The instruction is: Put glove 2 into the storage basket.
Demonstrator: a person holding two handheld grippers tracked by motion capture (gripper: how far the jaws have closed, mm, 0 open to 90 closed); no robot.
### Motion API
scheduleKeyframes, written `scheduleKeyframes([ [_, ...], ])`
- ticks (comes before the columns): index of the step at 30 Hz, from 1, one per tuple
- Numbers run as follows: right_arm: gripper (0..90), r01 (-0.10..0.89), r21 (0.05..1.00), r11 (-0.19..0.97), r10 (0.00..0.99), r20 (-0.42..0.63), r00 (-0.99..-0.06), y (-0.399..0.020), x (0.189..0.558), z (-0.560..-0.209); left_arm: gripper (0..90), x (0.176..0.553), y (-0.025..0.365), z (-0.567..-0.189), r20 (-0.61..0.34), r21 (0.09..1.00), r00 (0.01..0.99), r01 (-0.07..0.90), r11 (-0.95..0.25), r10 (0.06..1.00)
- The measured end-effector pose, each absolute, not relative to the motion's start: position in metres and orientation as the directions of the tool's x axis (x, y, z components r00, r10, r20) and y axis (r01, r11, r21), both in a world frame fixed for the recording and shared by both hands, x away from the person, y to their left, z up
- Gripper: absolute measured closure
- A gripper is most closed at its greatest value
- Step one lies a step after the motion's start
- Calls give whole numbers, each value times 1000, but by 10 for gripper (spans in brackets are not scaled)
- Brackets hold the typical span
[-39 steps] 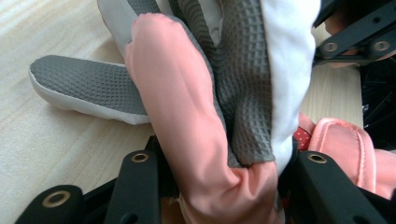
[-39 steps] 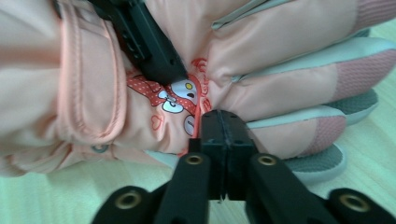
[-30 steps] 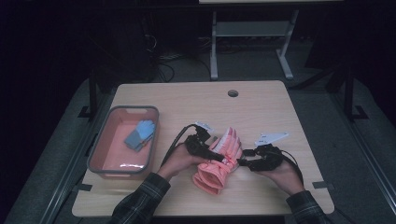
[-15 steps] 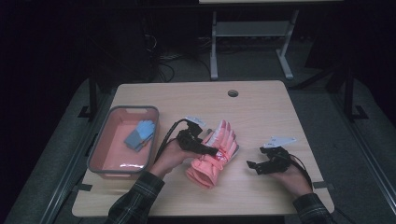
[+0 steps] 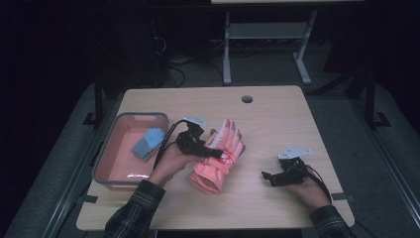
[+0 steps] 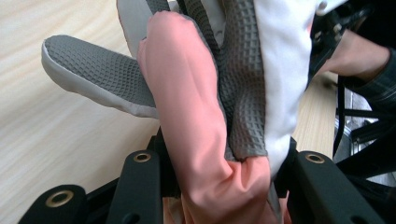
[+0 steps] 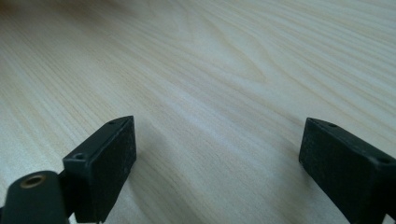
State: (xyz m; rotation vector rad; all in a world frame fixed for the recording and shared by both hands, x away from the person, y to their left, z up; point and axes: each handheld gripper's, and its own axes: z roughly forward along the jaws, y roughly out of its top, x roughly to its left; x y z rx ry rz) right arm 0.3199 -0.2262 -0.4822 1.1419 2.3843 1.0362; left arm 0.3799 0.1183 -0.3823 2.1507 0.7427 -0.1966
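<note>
Between the left gripper's (image 5: pixel 210 151) fingers (image 6: pixel 140 186) sits a fold of the pink ski glove (image 5: pixel 218 156), soft, padded and light, best pinched mid-body; it droops onto the table (image 5: pixel 277 119). Right gripper (image 5: pixel 270 177), just opened, gapes empty, well apart.

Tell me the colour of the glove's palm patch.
Grey, waffle-textured, on the coral-pink glove; clearest in the left gripper view.

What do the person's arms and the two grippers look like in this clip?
Both forearms wear dark plaid sleeves. The left gripper and right gripper are black, each with two blocky jaws, brass-ringed holes, a pale grey three-cornered plate on top and a trailing black cable.
</note>
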Motion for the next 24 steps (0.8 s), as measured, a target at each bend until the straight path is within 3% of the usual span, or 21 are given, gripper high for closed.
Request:
scheduleKeyframes([
  [24,103,551,721,421,769,39,-638,-226,320,-482,583,382,198,-320,-341,699,770,591,-402,540],
])
